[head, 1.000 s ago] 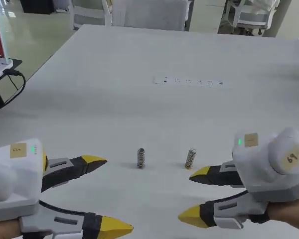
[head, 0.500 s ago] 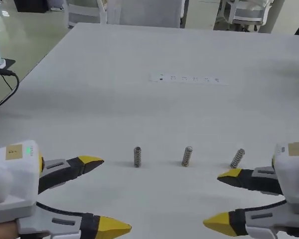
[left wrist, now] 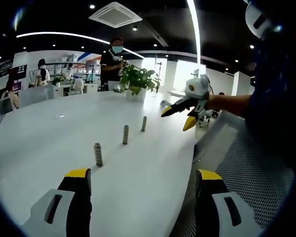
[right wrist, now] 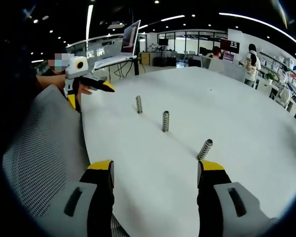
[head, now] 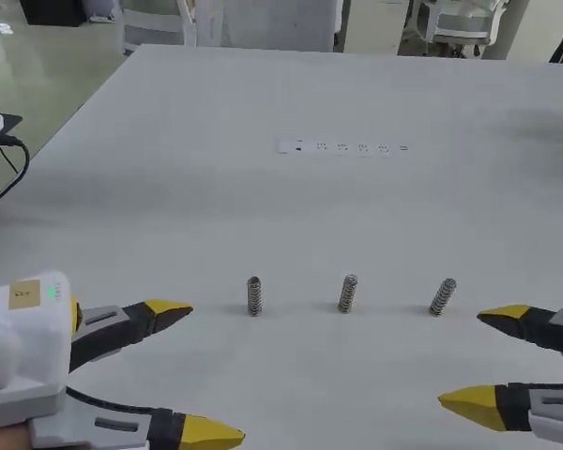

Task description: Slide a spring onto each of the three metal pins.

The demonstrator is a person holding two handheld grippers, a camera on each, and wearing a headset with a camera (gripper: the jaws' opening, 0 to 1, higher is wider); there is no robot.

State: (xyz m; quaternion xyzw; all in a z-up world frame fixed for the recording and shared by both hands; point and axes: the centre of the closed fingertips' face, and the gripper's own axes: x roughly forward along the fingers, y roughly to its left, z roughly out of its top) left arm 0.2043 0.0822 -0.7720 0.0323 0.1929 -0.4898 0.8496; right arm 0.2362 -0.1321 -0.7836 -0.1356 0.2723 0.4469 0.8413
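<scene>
Three upright pins stand in a row on the white table [head: 291, 206], each wrapped in a coil spring: the left spring [head: 253, 295], the middle spring [head: 347, 293] and the right spring [head: 442, 296], which leans a little. My left gripper [head: 195, 371] is open at the near left, short of the left spring [left wrist: 97, 154]. My right gripper [head: 483, 360] is open at the near right, just beside the right spring [right wrist: 204, 149]. Nothing sits between either pair of yellow-tipped fingers. The middle spring [right wrist: 165, 121] and left spring [right wrist: 138, 104] recede toward the other gripper [right wrist: 91, 85].
A flush power strip [head: 342, 147] lies in the table's middle, farther back. Chairs [head: 450, 23] stand beyond the far edge. A cable [head: 9, 155] hangs off a stand at the left. A potted plant [left wrist: 138, 79] sits at the table's end.
My right gripper has pulled away to the right and toward me, uncovering the right spring on its pin. The left gripper has hardly moved. The camera has shifted slightly.
</scene>
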